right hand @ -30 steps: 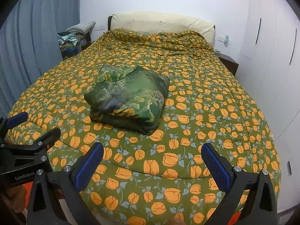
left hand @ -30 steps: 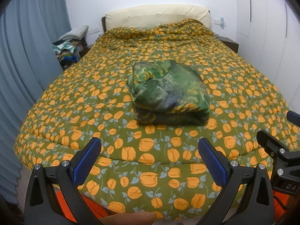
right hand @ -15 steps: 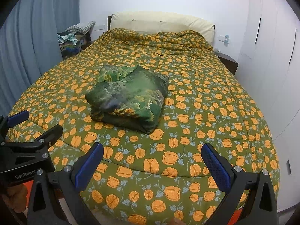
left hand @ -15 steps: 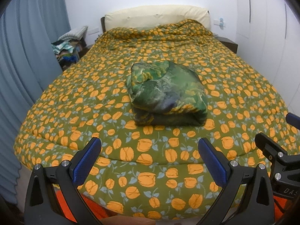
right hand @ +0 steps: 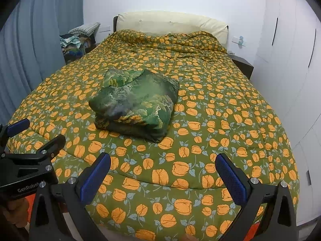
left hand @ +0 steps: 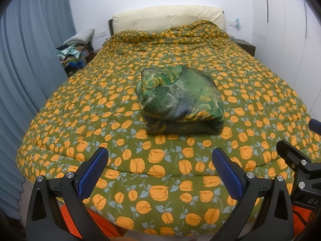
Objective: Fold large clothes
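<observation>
A folded green patterned garment (left hand: 180,100) lies in a thick square bundle in the middle of the bed; it also shows in the right wrist view (right hand: 136,102). My left gripper (left hand: 159,164) is open and empty, held over the foot of the bed, well short of the bundle. My right gripper (right hand: 163,168) is open and empty, also over the foot of the bed. Each gripper shows in the other's view: the right one (left hand: 297,160) at the right edge, the left one (right hand: 30,140) at the left edge.
The bed's olive quilt with orange flowers (left hand: 100,110) is bunched near the cream headboard (left hand: 166,16). A pile of clothes (left hand: 76,50) sits beside the bed at the far left. Blue curtains (left hand: 30,60) hang on the left, white wardrobe doors (right hand: 291,40) on the right.
Both grippers have drawn back slightly from the bed, still open. The folded bundle has not moved.
</observation>
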Available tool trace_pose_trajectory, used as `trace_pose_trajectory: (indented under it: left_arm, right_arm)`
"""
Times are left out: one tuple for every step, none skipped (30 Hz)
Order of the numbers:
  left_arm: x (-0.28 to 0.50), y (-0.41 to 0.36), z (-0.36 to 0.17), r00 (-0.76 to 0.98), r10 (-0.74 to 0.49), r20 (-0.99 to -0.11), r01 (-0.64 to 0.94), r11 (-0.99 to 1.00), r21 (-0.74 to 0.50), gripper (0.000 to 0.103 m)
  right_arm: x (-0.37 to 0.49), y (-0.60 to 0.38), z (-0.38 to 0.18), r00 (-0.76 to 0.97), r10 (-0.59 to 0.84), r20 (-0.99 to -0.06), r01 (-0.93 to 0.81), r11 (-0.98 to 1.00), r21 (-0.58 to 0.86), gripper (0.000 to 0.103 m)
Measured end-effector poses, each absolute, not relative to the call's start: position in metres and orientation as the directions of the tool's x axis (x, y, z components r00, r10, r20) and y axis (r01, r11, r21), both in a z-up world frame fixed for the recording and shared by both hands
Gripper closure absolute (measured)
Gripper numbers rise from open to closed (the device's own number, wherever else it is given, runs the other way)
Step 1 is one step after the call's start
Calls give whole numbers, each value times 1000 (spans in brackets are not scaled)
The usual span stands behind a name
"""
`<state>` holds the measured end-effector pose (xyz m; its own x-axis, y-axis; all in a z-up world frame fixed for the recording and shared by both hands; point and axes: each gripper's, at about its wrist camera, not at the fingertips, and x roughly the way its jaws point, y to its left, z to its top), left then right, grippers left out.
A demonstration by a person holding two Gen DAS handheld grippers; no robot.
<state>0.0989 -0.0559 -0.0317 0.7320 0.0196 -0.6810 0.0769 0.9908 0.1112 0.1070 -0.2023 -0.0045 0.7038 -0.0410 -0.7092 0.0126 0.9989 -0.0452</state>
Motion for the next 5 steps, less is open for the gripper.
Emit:
trace_pose_trajectory:
  left_arm:
    - [99, -56, -31, 732, 16, -681, 78, 991, 107, 0]
    - [99, -56, -32, 733, 14, -680, 80, 991, 106, 0]
    - [98, -57, -31, 736, 13, -677, 81, 991, 107, 0]
    - [98, -57, -30, 738, 14, -675, 83, 990, 111, 0]
    - [98, -58, -30, 740, 13, -673, 86, 990, 113, 0]
  right_arm:
    - [107, -202, -5, 704, -40, -709, 12, 999, -45, 1]
    - [107, -202, -5, 704, -40, -709, 12, 999, -45, 1]
    - [107, -202, -5, 704, -41, -709, 12, 999, -45, 1]
    - [107, -202, -5, 704, -41, -709, 12, 999, -45, 1]
    - [107, -202, -5, 704, -40, -709, 12, 999, -45, 1]
